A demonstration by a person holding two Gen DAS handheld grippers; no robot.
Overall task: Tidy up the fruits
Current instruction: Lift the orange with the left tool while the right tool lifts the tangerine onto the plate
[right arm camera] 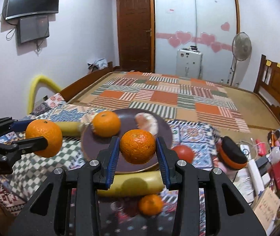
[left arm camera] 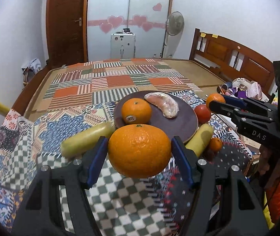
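Plate point(left arm camera: 179, 126) has one orange point(left arm camera: 136, 110) | we hold two more — left gripper point(left arm camera: 140, 149) jaws gripping large orange point(left arm camera: 139, 151), right gripper point(right arm camera: 137, 146) jaws gripping small orange point(right arm camera: 137, 146) | rest still off-plate

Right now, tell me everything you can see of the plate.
The plate is round, dark brown to maroon, matt, with a low rim. It lies flat on the patterned cloth at the foot of a bed. On it rest an orange with a sticker and a peeled pinkish fruit segment. A yellow fruit lies against its near right edge, another at its left edge, and a tomato sits by its right side. No gripper touches it.
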